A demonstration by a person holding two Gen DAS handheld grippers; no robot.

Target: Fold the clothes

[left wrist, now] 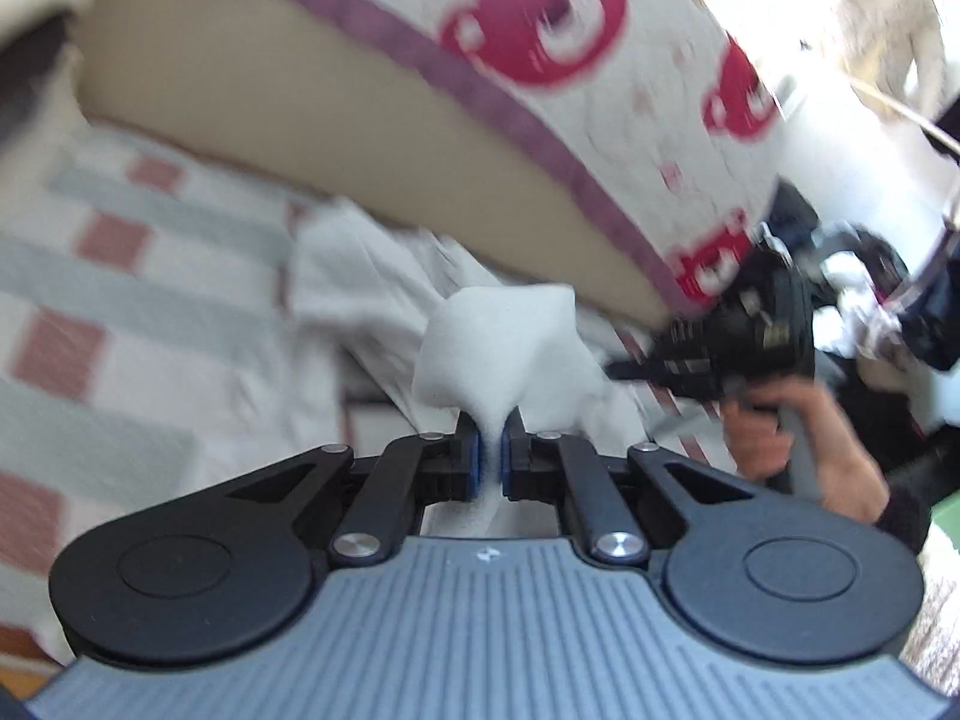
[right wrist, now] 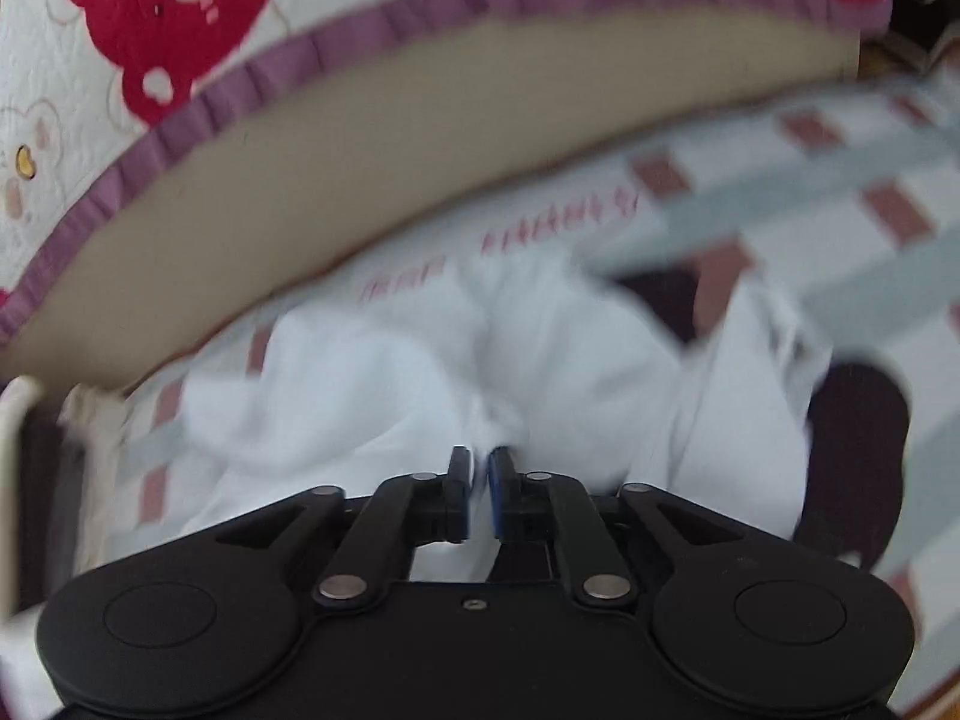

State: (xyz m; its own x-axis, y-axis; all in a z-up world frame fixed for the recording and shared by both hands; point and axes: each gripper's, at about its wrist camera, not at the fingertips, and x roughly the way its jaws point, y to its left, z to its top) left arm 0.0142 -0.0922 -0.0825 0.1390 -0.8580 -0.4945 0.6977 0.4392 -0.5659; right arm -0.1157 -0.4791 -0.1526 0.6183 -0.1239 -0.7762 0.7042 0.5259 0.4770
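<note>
The left gripper (left wrist: 492,450) is clenched on a pinch of white garment (left wrist: 498,348), the cloth bunching up in a peak just beyond its blue pads. The right gripper (right wrist: 480,480) is likewise pinched on the white garment (right wrist: 420,372), a fold of cloth drawn in between its pads; in the left wrist view that right gripper (left wrist: 624,369) shows held in the person's hand (left wrist: 780,438), well to the side of the left one. The garment lies rumpled and spread on a checked bedsheet (right wrist: 810,192), near the edge where a bear-print quilt (right wrist: 150,30) with a purple border overhangs. Both views are blurred, so which part of the garment each holds cannot be told. By my judgement the step in hand is carrying two held points to shape or fold the cloth; the next move calls for keeping both grips firm and the span between them taut, then laying it flat on the sheet.
</note>
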